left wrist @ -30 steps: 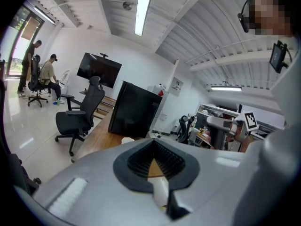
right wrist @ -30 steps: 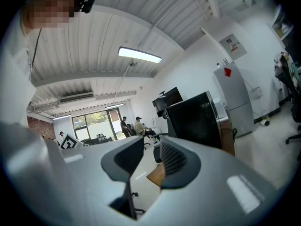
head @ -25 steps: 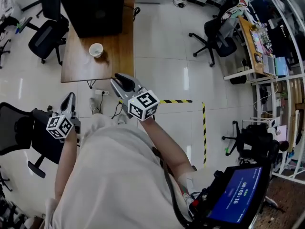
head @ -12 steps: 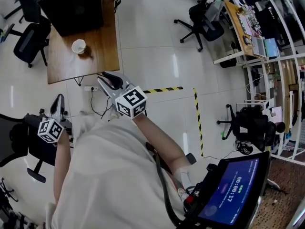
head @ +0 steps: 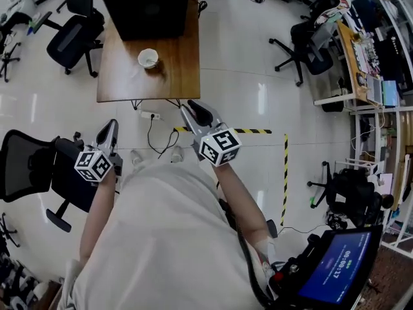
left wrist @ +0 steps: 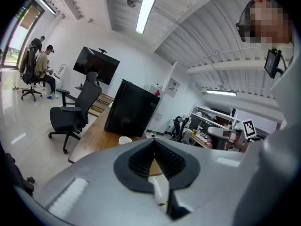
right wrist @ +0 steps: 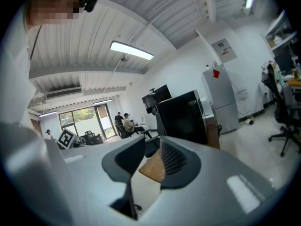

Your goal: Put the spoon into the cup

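Right tool (head: 195, 113): grey moulded plastic with black ribbed pads. The jaws are spread partway with nothing between them. It is held roughly level on a forward-stretched forearm, just short of the tabletop's (head: 177, 76) near edge.

Left tool (head: 110, 129): same make, jaw tips pressed together, empty. It is carried well off the tabletop's near-left corner.

Cup (head: 148, 57): white, round, upright on the brown wood tabletop, near a black boxy cabinet (head: 148, 5).

Spoon: cannot be made out.
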A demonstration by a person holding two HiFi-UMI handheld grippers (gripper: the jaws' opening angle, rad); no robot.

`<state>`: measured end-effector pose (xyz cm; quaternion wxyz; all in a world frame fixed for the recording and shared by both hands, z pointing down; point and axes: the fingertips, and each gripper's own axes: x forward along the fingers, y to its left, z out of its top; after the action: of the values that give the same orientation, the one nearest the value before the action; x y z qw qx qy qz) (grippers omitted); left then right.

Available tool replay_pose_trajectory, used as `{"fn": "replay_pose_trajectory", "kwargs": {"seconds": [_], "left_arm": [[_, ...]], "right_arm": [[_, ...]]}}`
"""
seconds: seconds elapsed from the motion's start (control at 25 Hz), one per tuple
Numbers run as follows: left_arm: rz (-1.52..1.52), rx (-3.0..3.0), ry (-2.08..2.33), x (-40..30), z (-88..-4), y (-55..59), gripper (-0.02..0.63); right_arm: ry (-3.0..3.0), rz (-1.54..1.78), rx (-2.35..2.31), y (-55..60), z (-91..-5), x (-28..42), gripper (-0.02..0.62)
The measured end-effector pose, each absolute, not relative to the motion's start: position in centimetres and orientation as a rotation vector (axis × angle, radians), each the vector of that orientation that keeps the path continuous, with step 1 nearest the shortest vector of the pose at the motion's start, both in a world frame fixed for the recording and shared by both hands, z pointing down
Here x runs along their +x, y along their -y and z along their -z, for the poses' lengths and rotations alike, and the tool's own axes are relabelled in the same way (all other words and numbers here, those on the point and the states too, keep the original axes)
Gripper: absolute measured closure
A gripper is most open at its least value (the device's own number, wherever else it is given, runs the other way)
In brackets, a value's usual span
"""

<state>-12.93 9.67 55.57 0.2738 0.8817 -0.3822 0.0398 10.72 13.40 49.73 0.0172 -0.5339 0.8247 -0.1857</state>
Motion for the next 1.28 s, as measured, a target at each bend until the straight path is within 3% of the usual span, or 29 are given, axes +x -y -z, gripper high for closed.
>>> {"fn": "replay_pose_trajectory", "kwargs": {"seconds": [0.44,0.68,1.28], "left_arm": [[-0.152,2.365,1.058,-20.0,-55.5,-5.3,0.604],[-0.169,2.369,1.037,-21.2,-56.1,-3.3,0.604],[-0.173,2.367,0.995,-21.0,-56.6,-1.2,0.604]], "right_arm": [[-2.465,0.64,-1.905,-13.0,-54.1,11.2,0.502],[-2.462,0.588,-2.061,-11.6,-54.9,11.7,0.545],[-2.535,0.558,-2.059,-9.4,-55.3,8.7,0.576]]}}
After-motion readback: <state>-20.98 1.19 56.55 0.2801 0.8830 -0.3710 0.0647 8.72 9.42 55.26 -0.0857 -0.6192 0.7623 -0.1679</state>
